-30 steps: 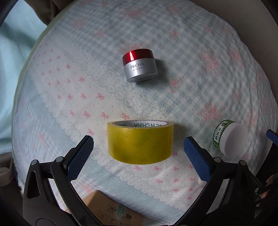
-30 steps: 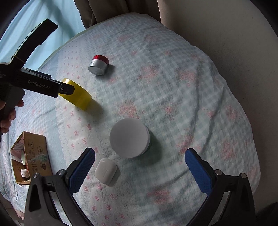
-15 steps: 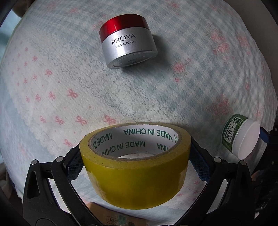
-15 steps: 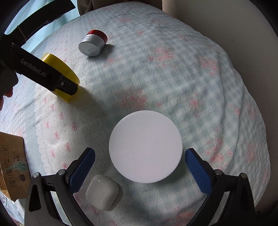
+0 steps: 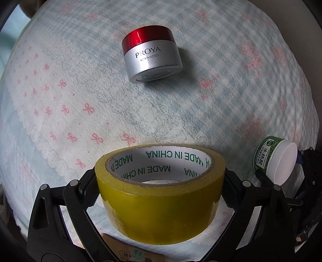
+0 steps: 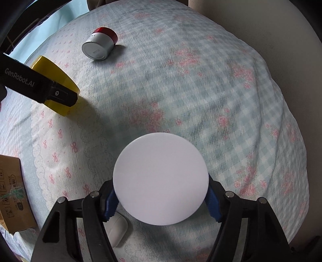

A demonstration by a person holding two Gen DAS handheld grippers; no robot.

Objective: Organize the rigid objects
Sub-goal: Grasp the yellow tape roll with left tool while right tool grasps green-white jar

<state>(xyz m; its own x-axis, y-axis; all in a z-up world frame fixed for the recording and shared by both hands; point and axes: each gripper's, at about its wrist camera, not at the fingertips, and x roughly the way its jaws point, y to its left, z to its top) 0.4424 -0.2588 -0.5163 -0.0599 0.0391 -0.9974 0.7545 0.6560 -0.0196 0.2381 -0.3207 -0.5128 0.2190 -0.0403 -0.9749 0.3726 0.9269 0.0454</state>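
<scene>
Left gripper closing around tape roll; right gripper closing on white-lidded jar, right of the tape.

You see a padded quilt covering the whole work surface. Its main field carries a pale blue and white check with faded pink flower clusters. A scalloped lace line crosses it diagonally. Beyond that line, a white band printed with small pink bows runs along the quilt's left side. A plain pale blue sheet lies past the quilt's far left edge. A smooth beige surface borders the quilt on the right.
</scene>
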